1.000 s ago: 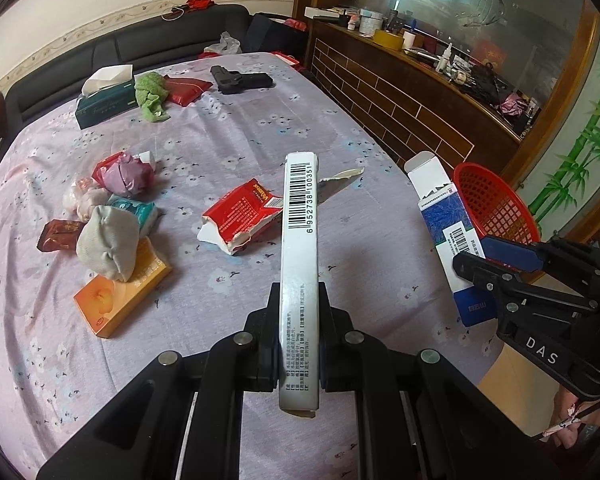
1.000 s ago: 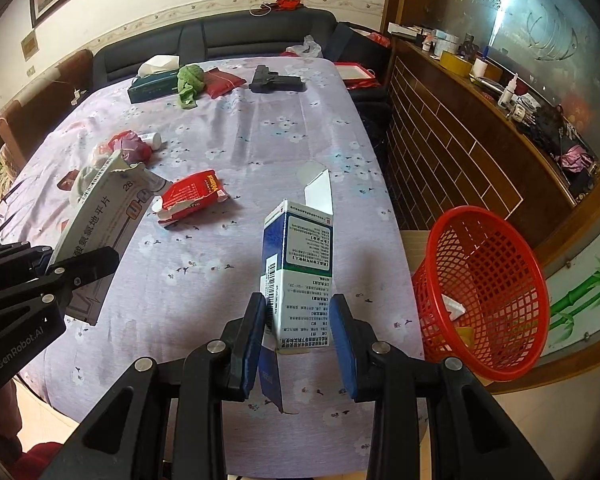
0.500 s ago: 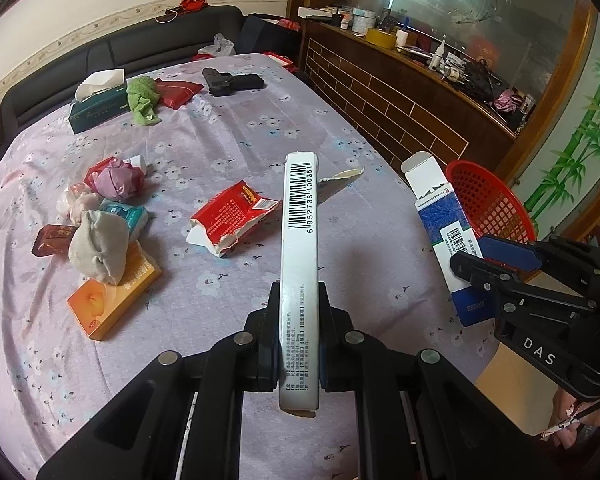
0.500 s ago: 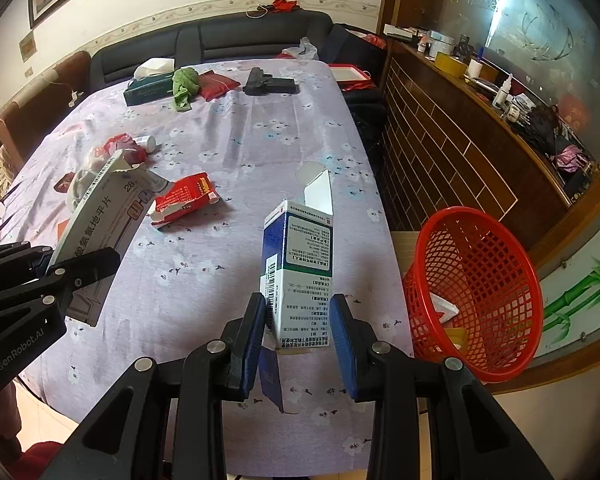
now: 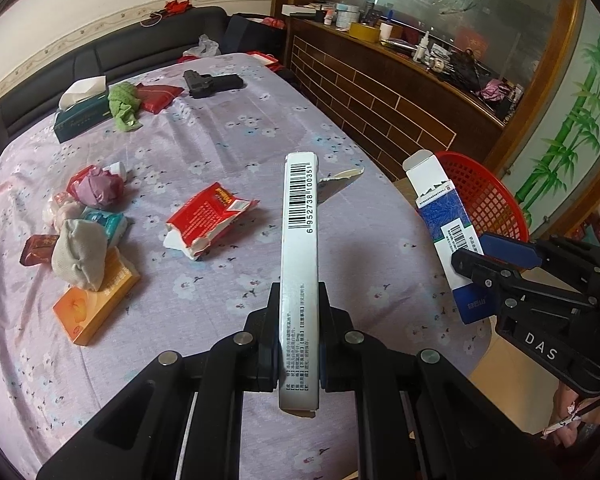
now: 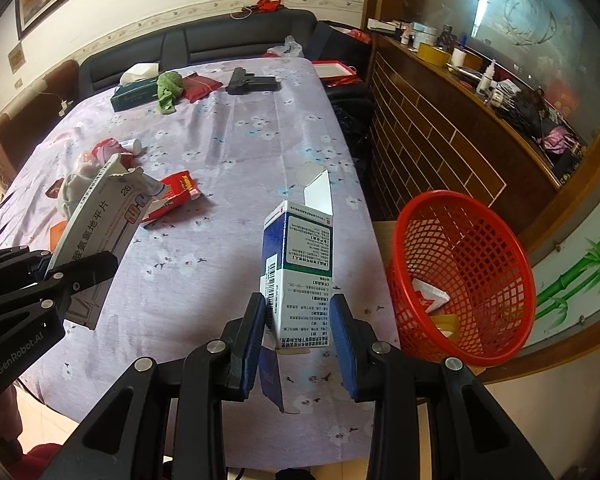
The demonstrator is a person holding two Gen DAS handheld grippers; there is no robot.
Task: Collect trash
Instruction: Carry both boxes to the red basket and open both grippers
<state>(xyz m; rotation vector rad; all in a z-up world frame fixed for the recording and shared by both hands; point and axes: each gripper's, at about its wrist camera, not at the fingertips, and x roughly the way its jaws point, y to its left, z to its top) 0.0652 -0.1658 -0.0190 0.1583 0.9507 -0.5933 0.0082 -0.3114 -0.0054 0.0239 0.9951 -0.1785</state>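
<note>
Left wrist view, item 1: left gripper (image 5: 299, 344), jaws clamped on the narrow edges of a flat white carton (image 5: 300, 240), barcode side up, torn flap at its far end. Carton is held clear above the table (image 5: 220, 140).

Item 2: right gripper (image 6: 300, 322), blue pads pressed on both sides of a blue-and-white box (image 6: 298, 268), upright, top flap open. Box is carried over the table edge, near the red basket (image 6: 460, 280), not yet above its mouth.

Item 3: red basket, beside the table on the right, below table level, already holding a few scraps.

Item 4: trash left on the table: torn red packet (image 5: 208, 220), orange box (image 5: 96, 308), grey wad (image 5: 78, 256) lying on that orange box, purple wad (image 5: 100, 188). At the far end are a tissue box (image 5: 80, 114) and a green cloth (image 5: 124, 106).

Risks, as judgement:
- Letting go early would drop the box on the table edge or floor, since the basket mouth lies off to the right.
- Open flap could catch the basket rim and tip the box outside.
- Thin carton is pinched near 1 end; a quick swing might twist it loose.
- Both grippers heading for 1 basket could collide.
</note>
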